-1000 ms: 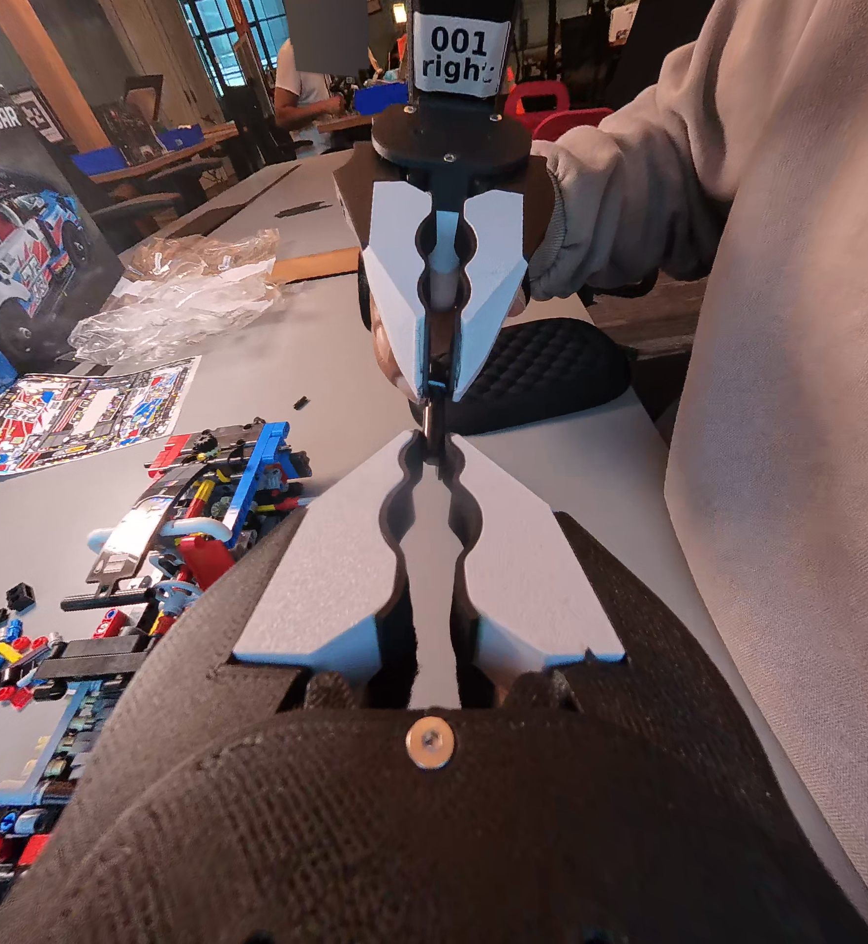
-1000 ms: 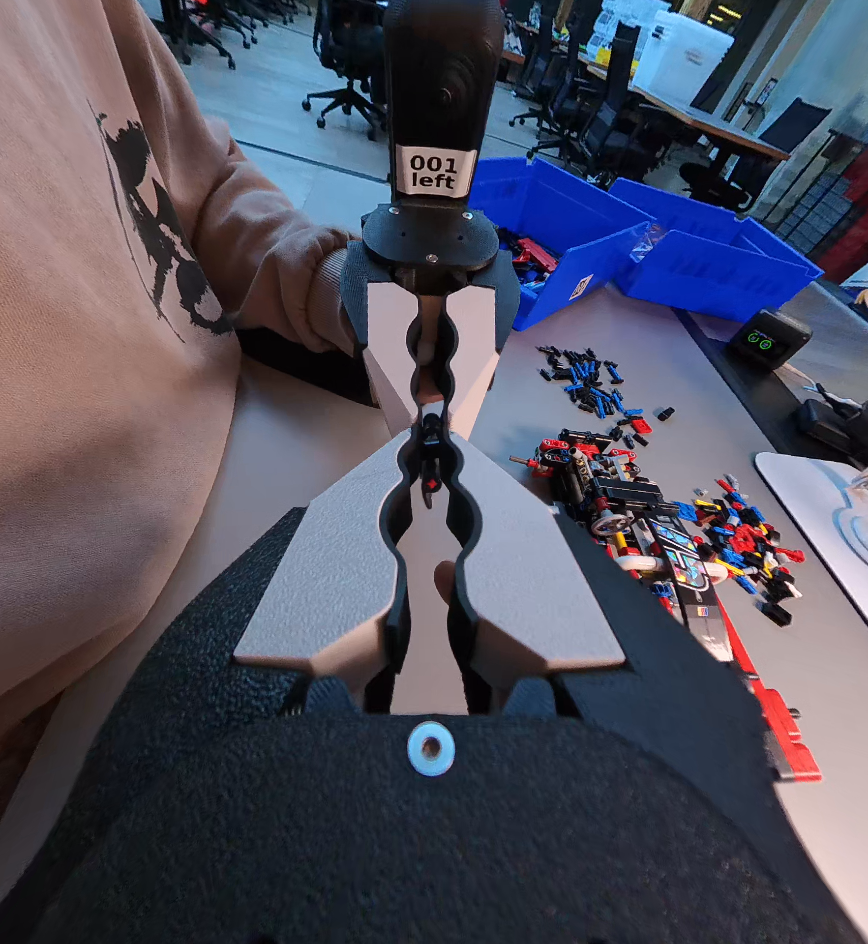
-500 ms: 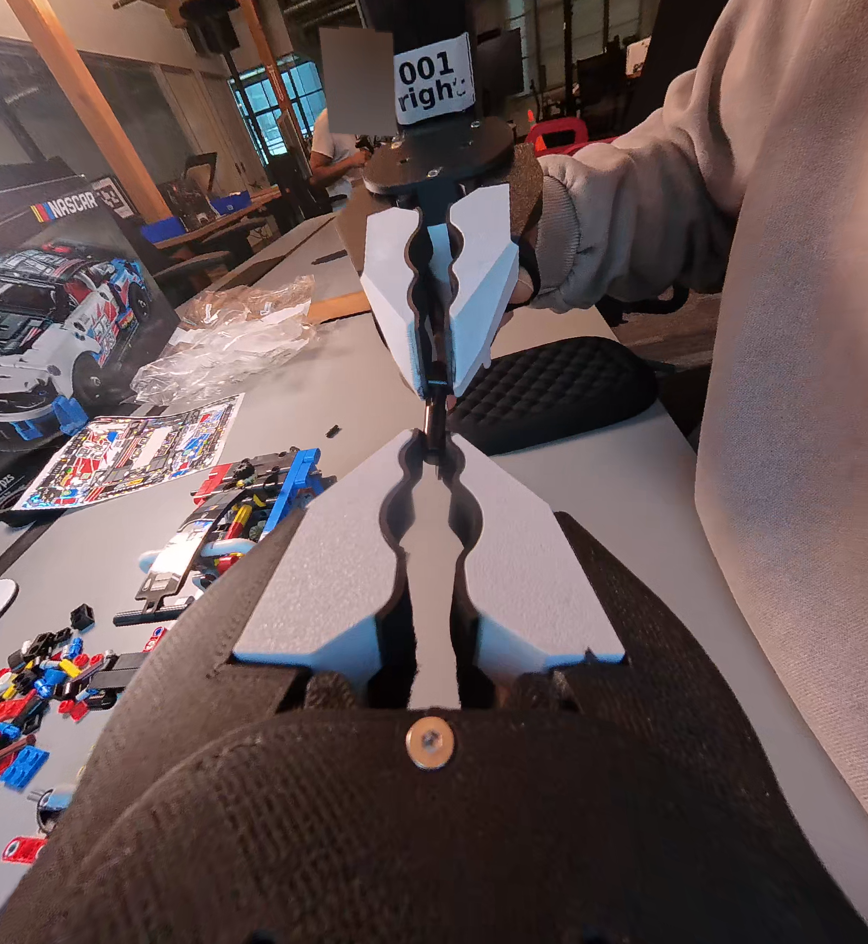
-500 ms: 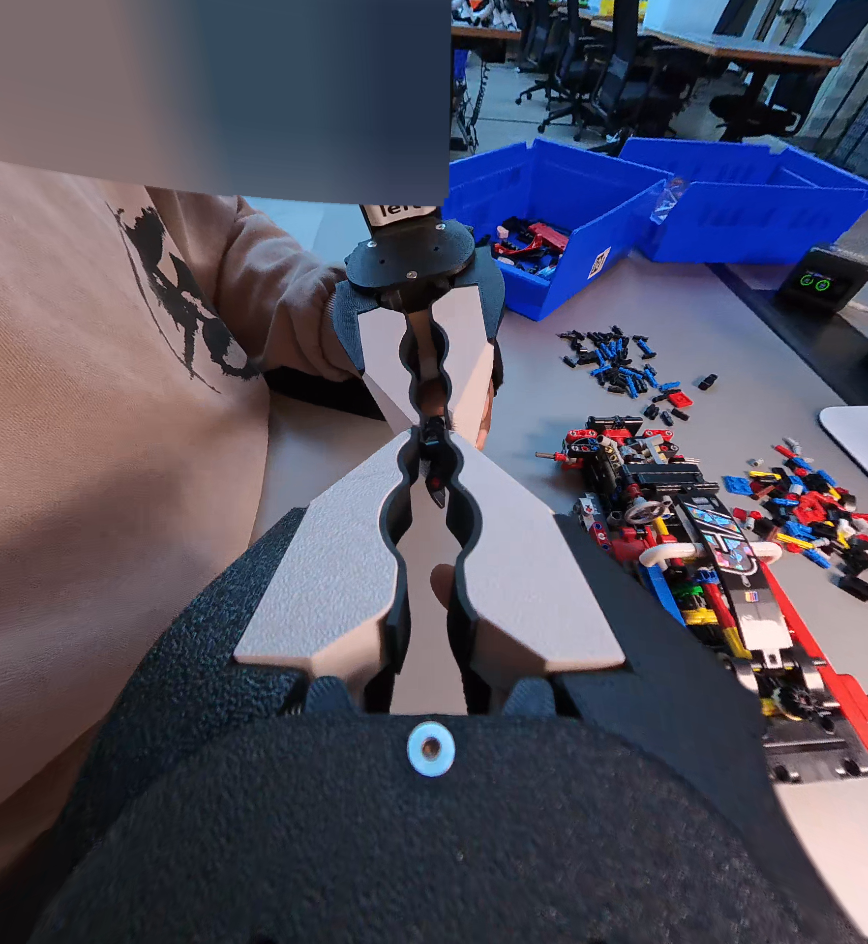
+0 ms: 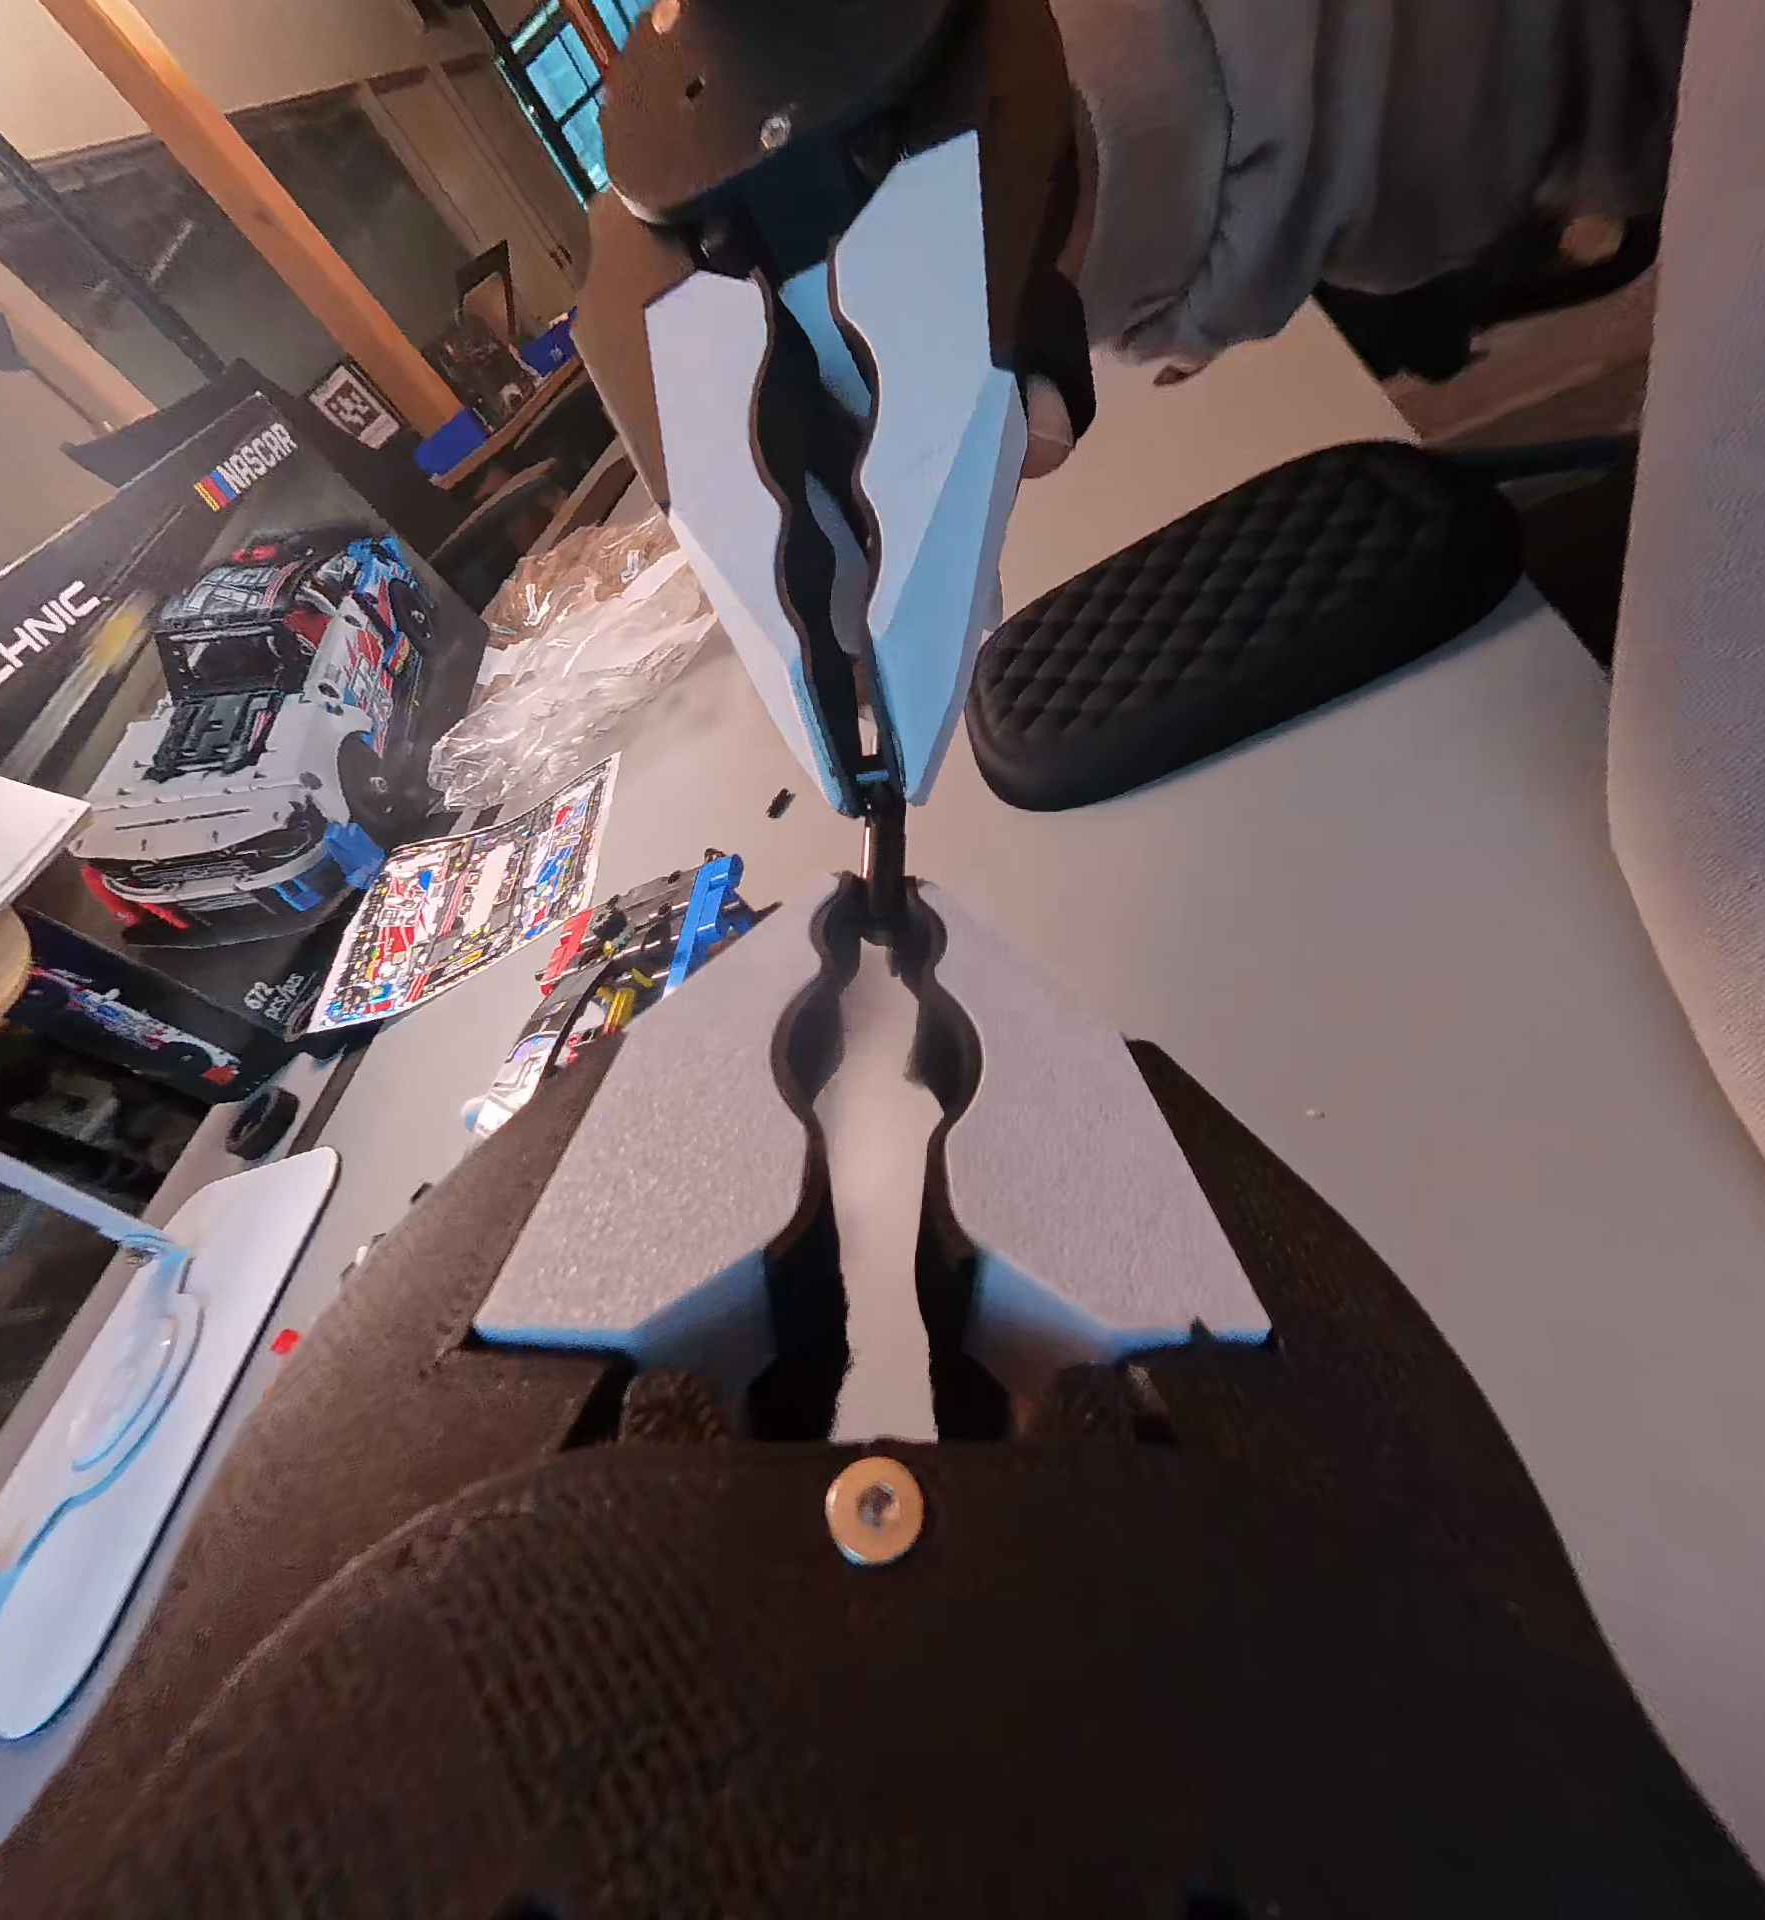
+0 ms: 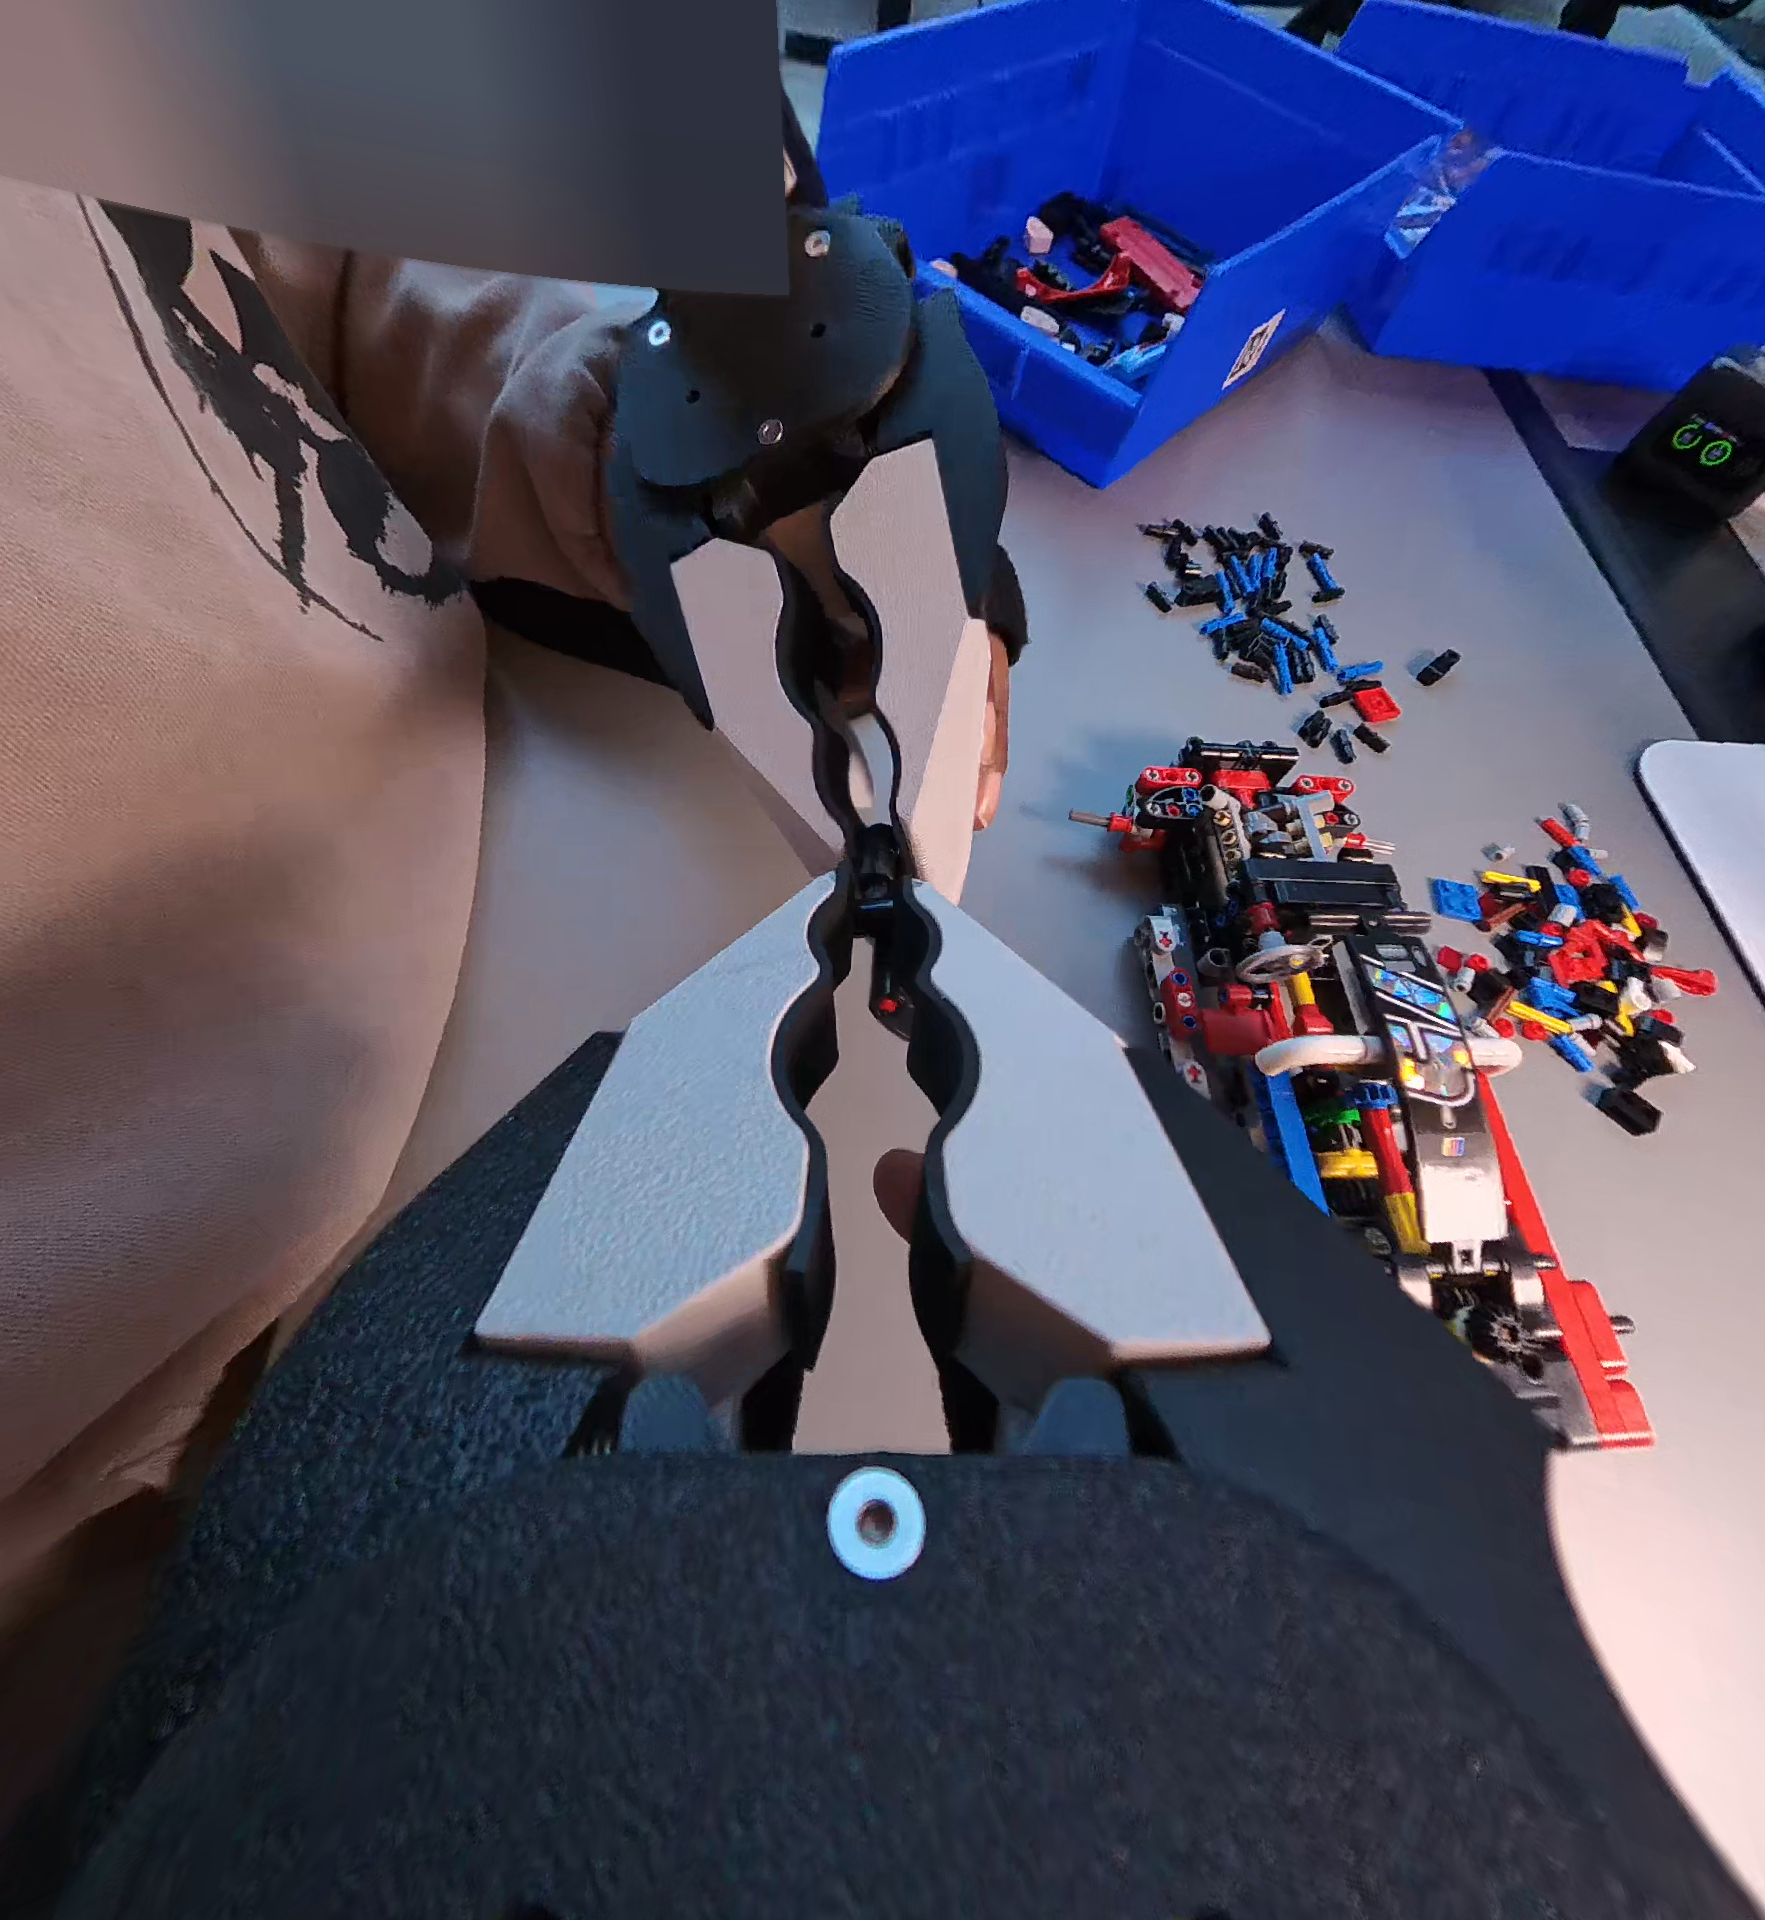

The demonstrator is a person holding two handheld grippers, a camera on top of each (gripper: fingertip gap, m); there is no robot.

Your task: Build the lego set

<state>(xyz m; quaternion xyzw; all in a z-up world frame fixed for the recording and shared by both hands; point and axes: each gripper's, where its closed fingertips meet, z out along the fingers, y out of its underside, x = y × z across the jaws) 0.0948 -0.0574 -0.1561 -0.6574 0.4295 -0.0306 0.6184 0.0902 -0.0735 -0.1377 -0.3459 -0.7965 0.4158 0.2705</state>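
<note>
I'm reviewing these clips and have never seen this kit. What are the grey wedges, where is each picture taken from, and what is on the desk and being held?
No robot here: a person holds two hand-operated grippers, each with a camera looking along its two grey wedge fingers. The left gripper fills its own view, with the right gripper facing it; the other view mirrors this. Their tips meet above the grey desk, both shut on a small black lego piece with a red dot.

On the desk lie a half-built red, blue and black lego car, a pile of loose mixed-colour pieces, small black and blue pins, blue plastic bins, the dark set box, a sticker sheet and a black quilted wrist pad.
</note>
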